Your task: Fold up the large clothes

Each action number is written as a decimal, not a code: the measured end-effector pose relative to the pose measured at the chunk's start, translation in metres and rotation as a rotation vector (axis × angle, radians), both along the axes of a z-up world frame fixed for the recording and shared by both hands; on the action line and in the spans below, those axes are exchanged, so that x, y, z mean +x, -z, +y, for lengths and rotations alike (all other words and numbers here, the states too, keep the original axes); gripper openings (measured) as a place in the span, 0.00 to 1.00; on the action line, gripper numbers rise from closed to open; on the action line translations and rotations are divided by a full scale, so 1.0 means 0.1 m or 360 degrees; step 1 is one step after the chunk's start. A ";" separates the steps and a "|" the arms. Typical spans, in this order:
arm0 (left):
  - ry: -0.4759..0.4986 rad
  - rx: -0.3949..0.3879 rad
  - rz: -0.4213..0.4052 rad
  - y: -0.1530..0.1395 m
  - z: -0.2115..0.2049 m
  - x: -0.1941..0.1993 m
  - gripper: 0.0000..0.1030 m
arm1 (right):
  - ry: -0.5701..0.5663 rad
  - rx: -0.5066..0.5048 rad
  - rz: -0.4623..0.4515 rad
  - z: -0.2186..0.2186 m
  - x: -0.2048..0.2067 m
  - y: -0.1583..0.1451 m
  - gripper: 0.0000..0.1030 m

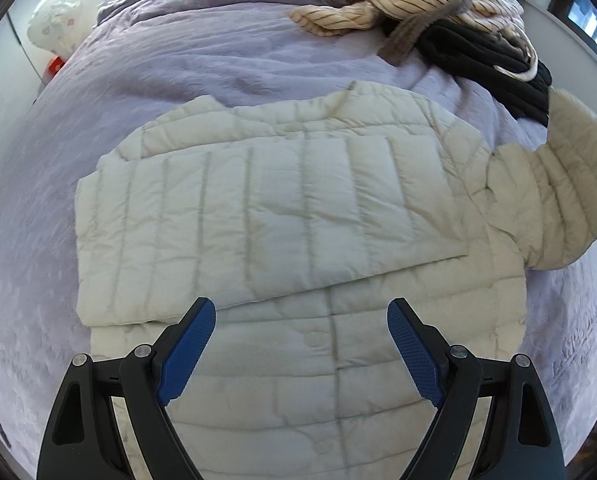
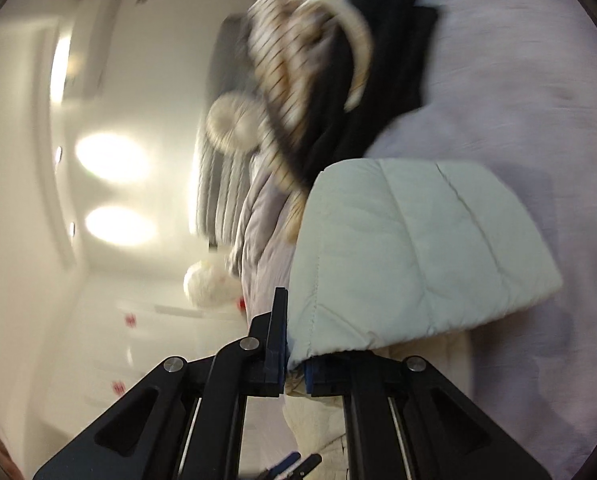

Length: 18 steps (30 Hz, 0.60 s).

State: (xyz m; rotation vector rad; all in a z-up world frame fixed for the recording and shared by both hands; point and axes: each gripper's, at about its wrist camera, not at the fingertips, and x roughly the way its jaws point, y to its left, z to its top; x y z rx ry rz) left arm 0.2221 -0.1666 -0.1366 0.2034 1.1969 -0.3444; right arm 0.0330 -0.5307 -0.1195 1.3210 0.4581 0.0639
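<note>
Cream puffer jacket half-folded on a lilac bedspread, one sleeve lifted

Nearest in the left wrist view, the left gripper [image 1: 301, 344] hovers released, blue pads wide apart, over the puffer jacket [image 1: 266, 216] lying flat on the bedspread [image 1: 158, 60]; beyond it a striped garment [image 1: 378, 8] and a black garment [image 1: 486, 56] lie heaped. Only the right wrist view shows the right gripper [image 2: 294, 354] clenched on the jacket's sleeve [image 2: 410, 248], held above the bedspread, with a blurred wall and ceiling lights [image 2: 110, 156] behind; no containers show
</note>
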 end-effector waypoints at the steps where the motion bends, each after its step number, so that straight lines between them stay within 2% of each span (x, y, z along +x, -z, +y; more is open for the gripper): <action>1: -0.0004 -0.0002 -0.0006 -0.01 0.04 0.01 0.86 | -0.0056 -0.0049 -0.0002 0.12 0.12 -0.06 0.07; 6: -0.0065 -0.0026 -0.0031 -0.05 0.29 0.11 0.86 | -0.0290 -0.0236 -0.0001 0.71 0.60 -0.22 0.07; 10: -0.0121 -0.0020 -0.0046 -0.03 0.54 0.19 0.86 | -0.0477 -0.0389 0.0026 1.21 0.95 -0.22 0.07; 14: -0.0186 -0.0018 -0.0049 0.00 0.77 0.26 0.86 | -0.0679 -0.0607 0.0138 1.76 1.24 -0.07 0.07; 18: -0.0248 -0.0034 -0.0050 0.02 0.94 0.32 0.86 | -0.0791 -0.0755 0.0347 2.14 1.38 0.29 0.07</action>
